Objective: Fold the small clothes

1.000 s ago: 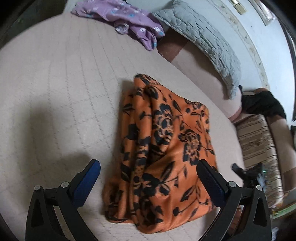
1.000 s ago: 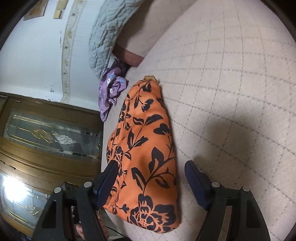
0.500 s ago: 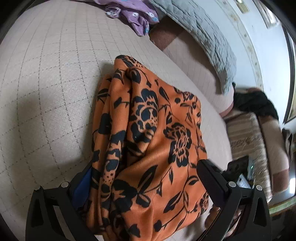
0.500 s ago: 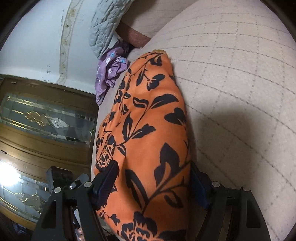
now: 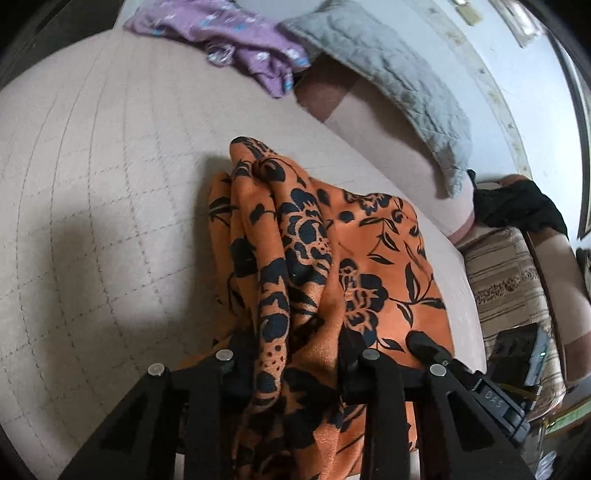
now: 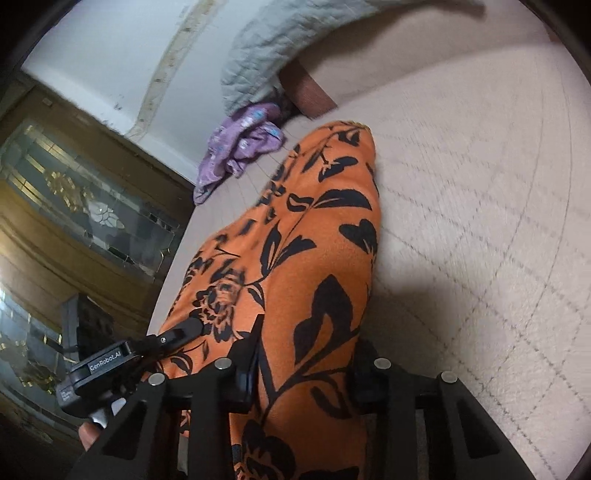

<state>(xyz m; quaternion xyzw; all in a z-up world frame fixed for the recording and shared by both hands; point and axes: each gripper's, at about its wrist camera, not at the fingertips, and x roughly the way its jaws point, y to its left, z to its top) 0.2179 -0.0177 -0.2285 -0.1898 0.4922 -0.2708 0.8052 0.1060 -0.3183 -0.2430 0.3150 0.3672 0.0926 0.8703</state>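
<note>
Your left gripper (image 5: 295,354) and right gripper (image 6: 303,354) are both clenched on the near edge of the orange floral garment (image 5: 332,258), which looks soft, light and a little slippery, so hold its near corners while it lies on the quilted bed (image 5: 92,184) toward the pillow.

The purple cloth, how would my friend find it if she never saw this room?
Start at the big beige quilted bed. Look to its far edge, where a grey quilted pillow leans on the headboard; the purple cloth lies crumpled just beside that pillow. It is lilac with tiny pale flowers, unlike the orange cloth with black flowers that both tools grip.
</note>
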